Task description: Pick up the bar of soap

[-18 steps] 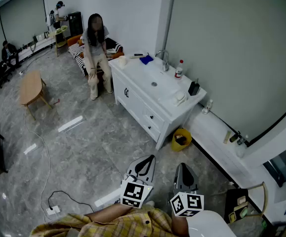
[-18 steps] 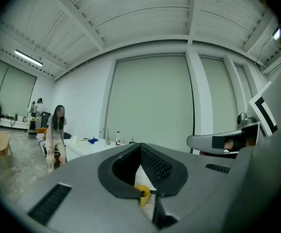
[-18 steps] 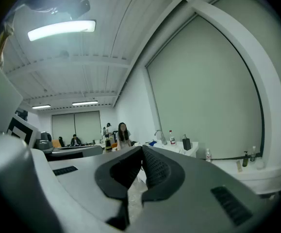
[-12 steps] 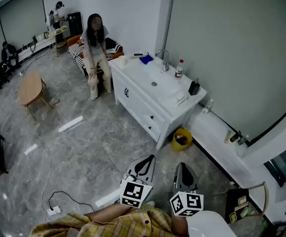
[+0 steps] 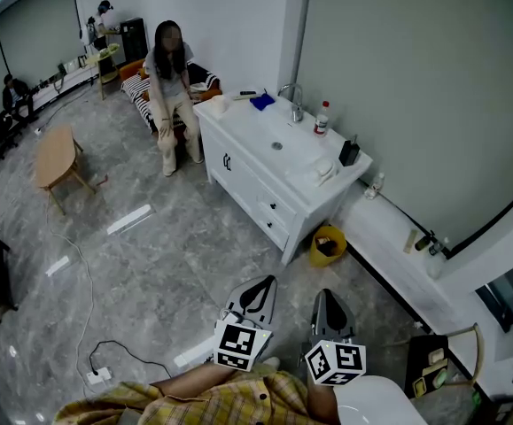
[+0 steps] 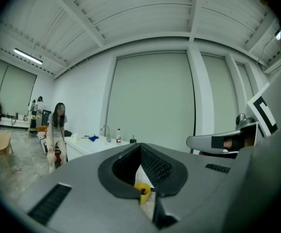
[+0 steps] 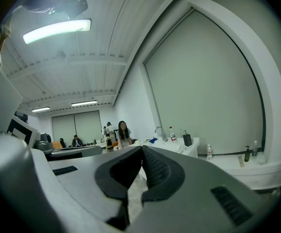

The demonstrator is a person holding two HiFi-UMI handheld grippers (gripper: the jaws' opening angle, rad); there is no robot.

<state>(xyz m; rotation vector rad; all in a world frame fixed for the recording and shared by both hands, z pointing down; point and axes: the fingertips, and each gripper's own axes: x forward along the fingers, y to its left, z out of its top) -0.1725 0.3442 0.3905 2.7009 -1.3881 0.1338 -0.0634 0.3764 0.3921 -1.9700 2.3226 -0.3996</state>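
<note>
A white vanity cabinet (image 5: 265,180) with a sink and a faucet (image 5: 295,104) stands across the room against the wall. On its top are a red-capped bottle (image 5: 322,122), a black dispenser (image 5: 349,153), a blue cloth (image 5: 262,103) and a pale lump (image 5: 324,172) at the near end. From here I cannot tell which of these is the bar of soap. My left gripper (image 5: 258,296) and right gripper (image 5: 329,306) hang side by side over the floor, far short of the cabinet. Both are shut with nothing in them. Both gripper views look past touching fingertips toward the cabinet (image 6: 89,142) (image 7: 172,142).
A person (image 5: 169,87) stands at the cabinet's far end. A yellow bin (image 5: 327,246) sits on the floor by its near corner. A low ledge with bottles (image 5: 426,242) runs along the right wall. A wooden table (image 5: 57,158) and a power strip with cable (image 5: 97,376) lie to the left.
The head view has shifted slightly, so the cabinet sits a little higher and further right. Both grippers keep their place and stay shut.
</note>
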